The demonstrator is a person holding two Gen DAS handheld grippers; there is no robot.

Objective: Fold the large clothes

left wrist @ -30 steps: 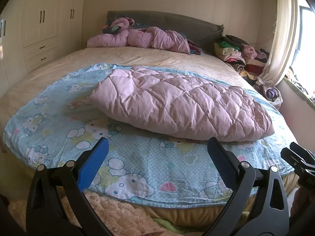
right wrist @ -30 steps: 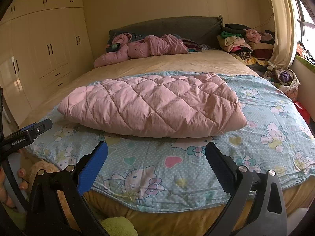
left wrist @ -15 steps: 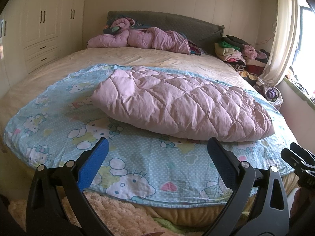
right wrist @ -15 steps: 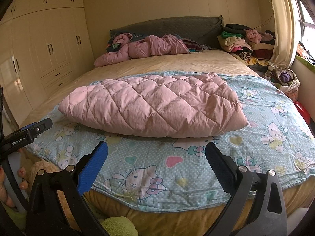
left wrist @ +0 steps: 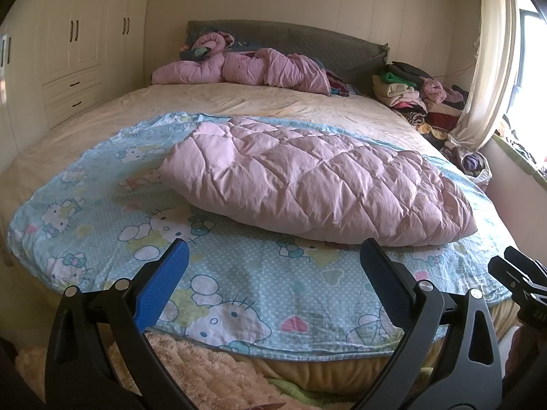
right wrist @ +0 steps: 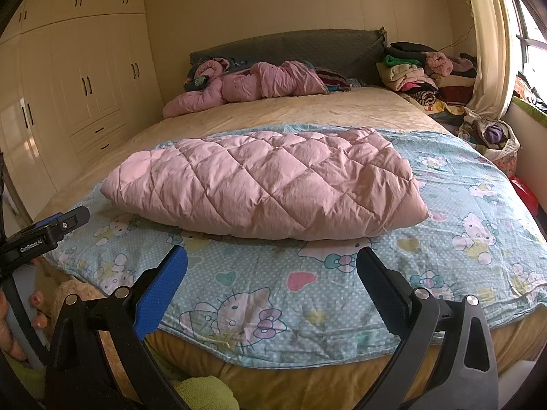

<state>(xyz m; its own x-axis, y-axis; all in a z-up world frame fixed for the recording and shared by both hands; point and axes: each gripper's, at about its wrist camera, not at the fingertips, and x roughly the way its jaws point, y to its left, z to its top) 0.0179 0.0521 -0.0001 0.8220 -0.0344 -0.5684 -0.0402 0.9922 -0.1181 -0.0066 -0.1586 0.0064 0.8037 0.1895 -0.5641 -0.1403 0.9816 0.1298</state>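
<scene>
A pink quilted padded garment (left wrist: pixel 318 184) lies folded into a wide slab on a blue cartoon-print sheet (left wrist: pixel 239 290) on the bed; it also shows in the right wrist view (right wrist: pixel 270 184). My left gripper (left wrist: pixel 273 259) is open and empty, held above the sheet's near edge, short of the garment. My right gripper (right wrist: pixel 271 264) is open and empty, also in front of the garment. The right gripper's tip (left wrist: pixel 519 273) shows at the right edge of the left wrist view, and the left gripper's tip (right wrist: pixel 44 232) at the left edge of the right wrist view.
A second pink padded garment (left wrist: pixel 246 68) lies crumpled by the grey headboard (left wrist: pixel 307 41). Piles of clothes (left wrist: pixel 417 92) stand at the bed's far right by the curtain. Cream wardrobes (right wrist: pixel 85 85) line the left wall. A fluffy beige rug (left wrist: pixel 191 376) lies below the bed.
Both views have shifted only slightly; the garment and both open grippers stay as they were.
</scene>
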